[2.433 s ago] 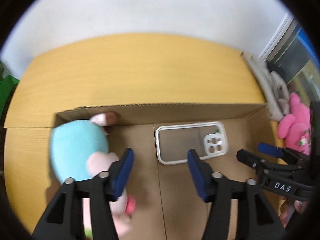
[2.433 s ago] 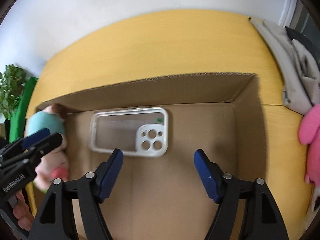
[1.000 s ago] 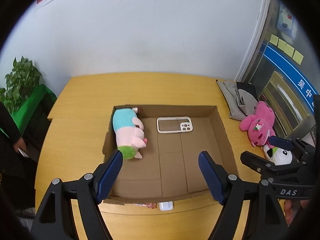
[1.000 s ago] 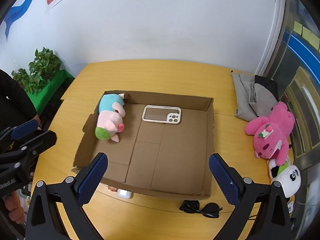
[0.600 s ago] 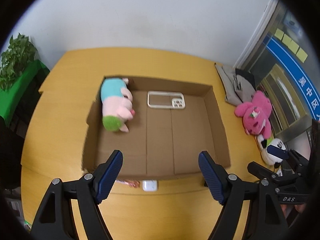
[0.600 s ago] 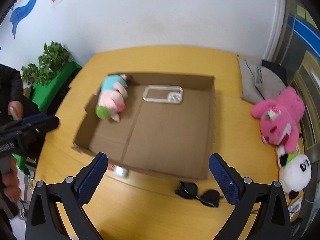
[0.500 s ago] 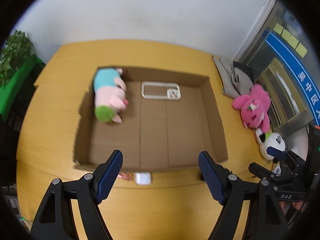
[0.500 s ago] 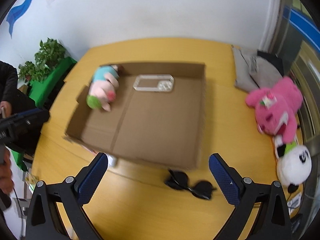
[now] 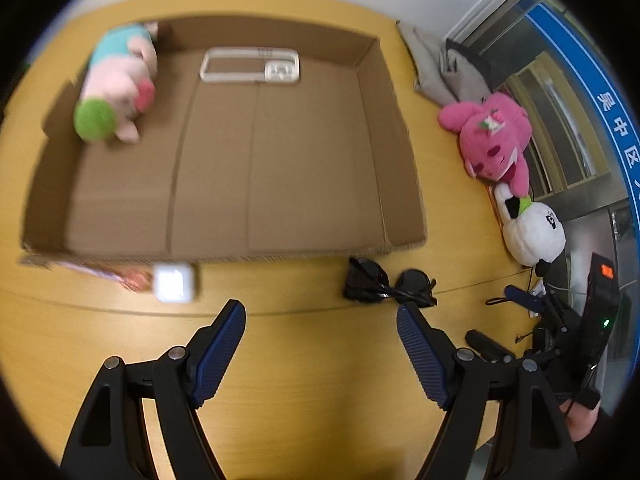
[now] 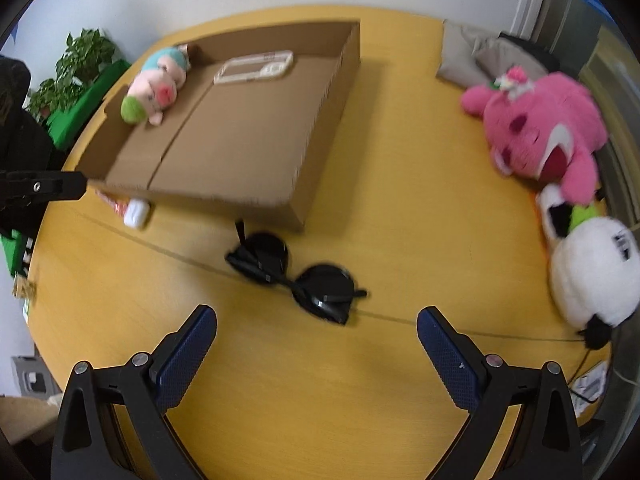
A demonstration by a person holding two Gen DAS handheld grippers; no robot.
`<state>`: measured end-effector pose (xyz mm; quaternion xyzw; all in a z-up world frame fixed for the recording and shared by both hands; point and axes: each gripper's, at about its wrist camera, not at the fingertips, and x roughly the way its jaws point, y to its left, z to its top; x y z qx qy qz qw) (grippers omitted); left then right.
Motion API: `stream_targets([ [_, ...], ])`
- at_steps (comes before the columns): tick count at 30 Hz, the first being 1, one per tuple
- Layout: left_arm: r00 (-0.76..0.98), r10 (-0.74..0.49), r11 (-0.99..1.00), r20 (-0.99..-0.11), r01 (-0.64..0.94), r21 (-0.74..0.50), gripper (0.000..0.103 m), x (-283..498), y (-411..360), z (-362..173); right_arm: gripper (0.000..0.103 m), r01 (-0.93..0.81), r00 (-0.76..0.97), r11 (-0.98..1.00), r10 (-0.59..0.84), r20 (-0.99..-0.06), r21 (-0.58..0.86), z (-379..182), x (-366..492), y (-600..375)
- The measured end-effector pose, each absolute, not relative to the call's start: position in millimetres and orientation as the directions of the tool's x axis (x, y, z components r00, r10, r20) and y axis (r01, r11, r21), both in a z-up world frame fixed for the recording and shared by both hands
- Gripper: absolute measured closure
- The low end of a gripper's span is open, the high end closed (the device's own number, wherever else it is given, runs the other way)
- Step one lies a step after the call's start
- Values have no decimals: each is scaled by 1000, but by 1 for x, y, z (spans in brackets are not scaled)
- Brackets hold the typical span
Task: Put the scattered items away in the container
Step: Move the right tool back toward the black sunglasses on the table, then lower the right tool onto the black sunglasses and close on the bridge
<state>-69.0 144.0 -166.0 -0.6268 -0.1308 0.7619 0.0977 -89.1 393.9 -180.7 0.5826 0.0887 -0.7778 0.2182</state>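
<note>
A shallow cardboard box [image 9: 400, 152] [image 10: 324, 108] lies on the yellow table, holding a pink pig plush [image 9: 116, 88] [image 10: 154, 84] and a clear phone case [image 9: 250, 65] [image 10: 254, 66]. Black sunglasses [image 9: 386, 286] [image 10: 296, 276] lie on the table just in front of the box. A small white case [image 9: 174, 282] [image 10: 136, 212] and a pink wrapper [image 9: 124, 276] sit against the box's front wall. My left gripper [image 9: 320, 322] hangs open over bare table near the white case and sunglasses. My right gripper [image 10: 316, 326] stands open just short of the sunglasses, nothing between its fingers.
A pink bear plush [image 9: 494, 140] [image 10: 540, 132] and a panda plush [image 9: 532, 232] [image 10: 592, 268] lie at the table's right edge, with folded grey cloth [image 9: 444, 64] [image 10: 480, 56] behind them. A potted plant [image 10: 76, 68] stands at the left, off the table.
Both grippers have come down and back from above the box toward its near side; the sunglasses and white case now sit much closer. Both stay open and empty.
</note>
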Motion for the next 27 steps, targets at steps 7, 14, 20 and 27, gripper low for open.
stream_targets([
  [7,-109,344,-936,-932,41,-350,25,-75,172,-214,2,482,-153,-863,-254,-955,153,-218,-95,403],
  [14,-59,395,-915,-917,67,-398,25,-87,194,-260,3,640,-134,-759,-265,-955,121,-240,-108,379],
  [20,-31,460,-879,-888,129,-460,26,-91,200,-295,21,744,-117,-664,-248,-962,80,-260,-110,362],
  [27,-40,542,-821,-840,190,-539,27,-96,199,-311,35,815,-92,-579,-200,-976,42,-280,-102,348],
])
